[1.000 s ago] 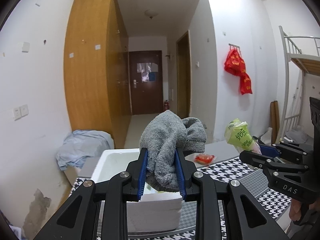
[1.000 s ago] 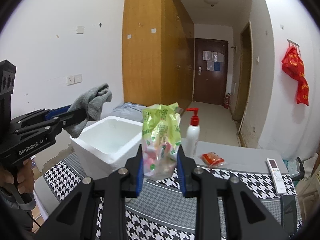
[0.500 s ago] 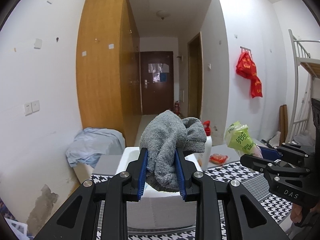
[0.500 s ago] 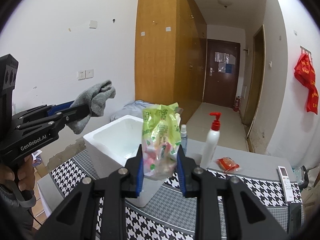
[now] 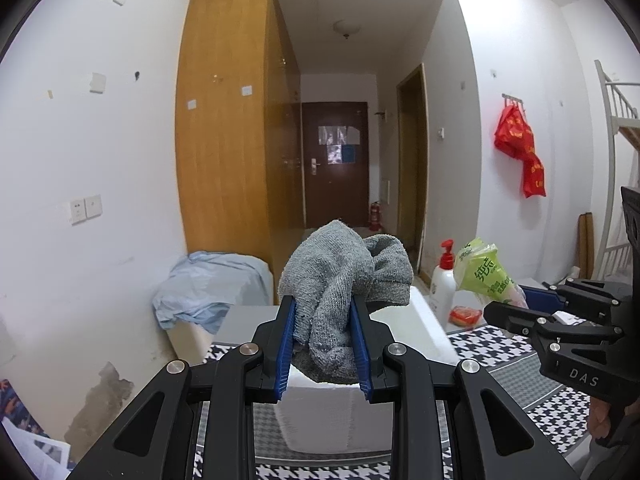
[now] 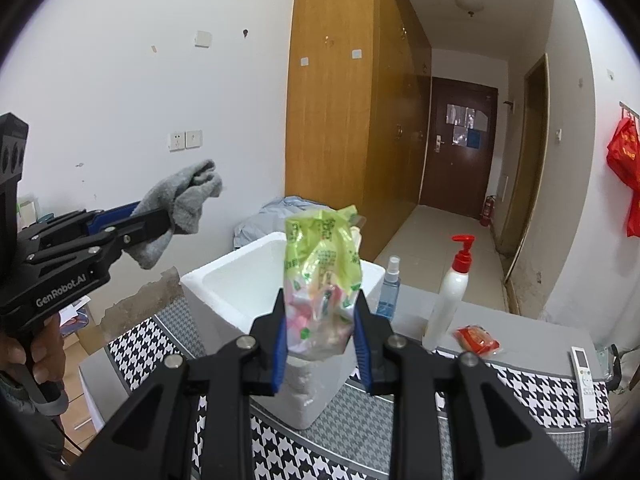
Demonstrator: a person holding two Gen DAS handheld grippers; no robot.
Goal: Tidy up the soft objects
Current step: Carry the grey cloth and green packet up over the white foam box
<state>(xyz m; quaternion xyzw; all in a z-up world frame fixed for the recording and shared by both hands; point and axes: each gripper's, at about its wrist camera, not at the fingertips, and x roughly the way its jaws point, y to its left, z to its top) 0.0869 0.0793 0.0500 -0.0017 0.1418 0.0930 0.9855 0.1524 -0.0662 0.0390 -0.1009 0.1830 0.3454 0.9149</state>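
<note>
Above foam box (image 6: pixel 224 280) rim: both loaded tools

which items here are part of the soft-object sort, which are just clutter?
Job:
grey cloth, in left gripper
green packet, in right gripper
foam box

Clutter:
pump bottle
spray bottle
red packet
remote
</note>
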